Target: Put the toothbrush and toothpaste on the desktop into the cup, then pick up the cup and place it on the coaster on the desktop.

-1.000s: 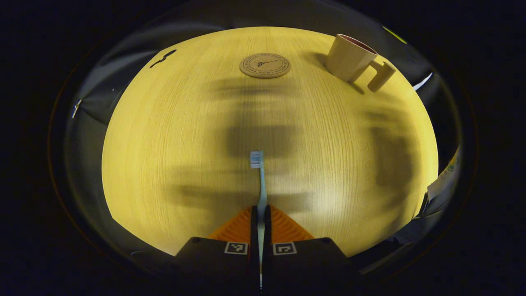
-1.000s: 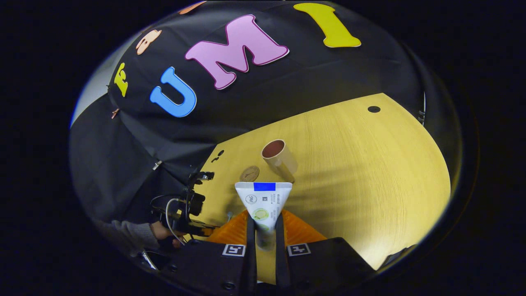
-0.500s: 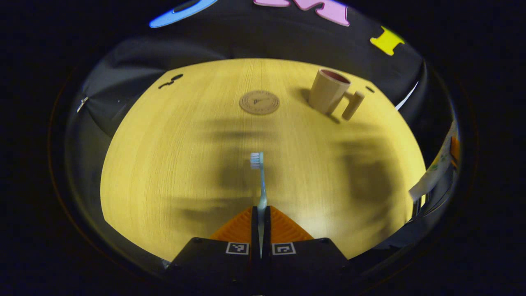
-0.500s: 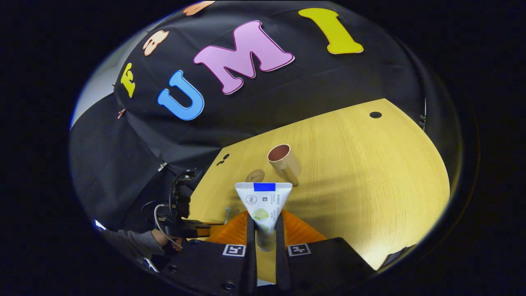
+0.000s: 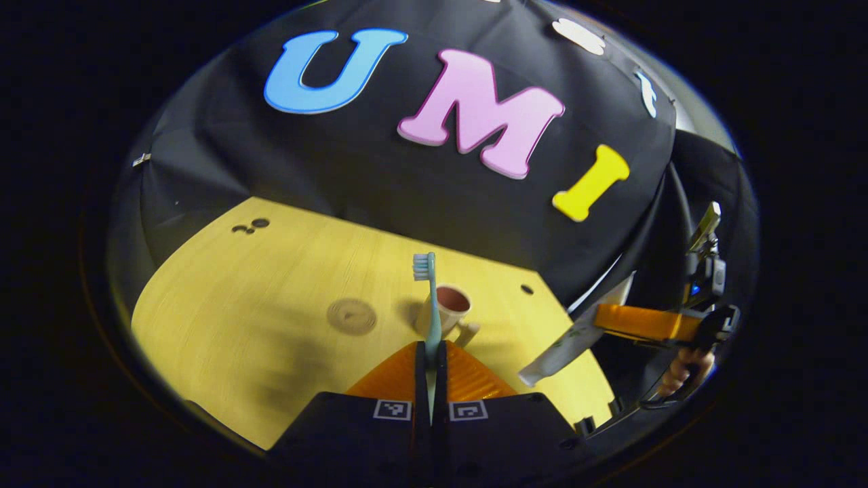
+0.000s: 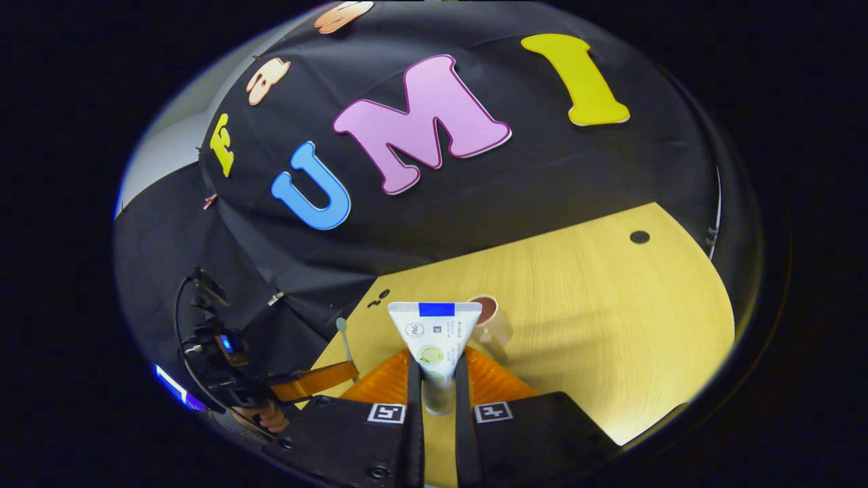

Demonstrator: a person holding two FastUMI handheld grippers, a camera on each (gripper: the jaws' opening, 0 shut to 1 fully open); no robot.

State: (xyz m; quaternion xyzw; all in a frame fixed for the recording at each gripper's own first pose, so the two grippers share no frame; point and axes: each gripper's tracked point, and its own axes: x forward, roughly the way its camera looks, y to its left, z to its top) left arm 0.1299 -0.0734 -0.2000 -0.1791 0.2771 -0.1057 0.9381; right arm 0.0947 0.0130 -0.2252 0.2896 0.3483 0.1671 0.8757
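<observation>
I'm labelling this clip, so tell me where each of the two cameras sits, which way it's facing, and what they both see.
Left gripper view: rides the left gripper, facing the cup, coaster and booth wall; own fingers clamp the toothbrush; the right gripper's hand at right.
Right gripper view: rides the right gripper, facing desktop and wall; own fingers pinch the toothpaste.
Shared: cup, desktop, toothbrush, toothpaste.

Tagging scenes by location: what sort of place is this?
Likely a staged recording booth, not a real bathroom: a black cloth wall behind a bare wooden desk that holds just a cup and a coaster.
</observation>
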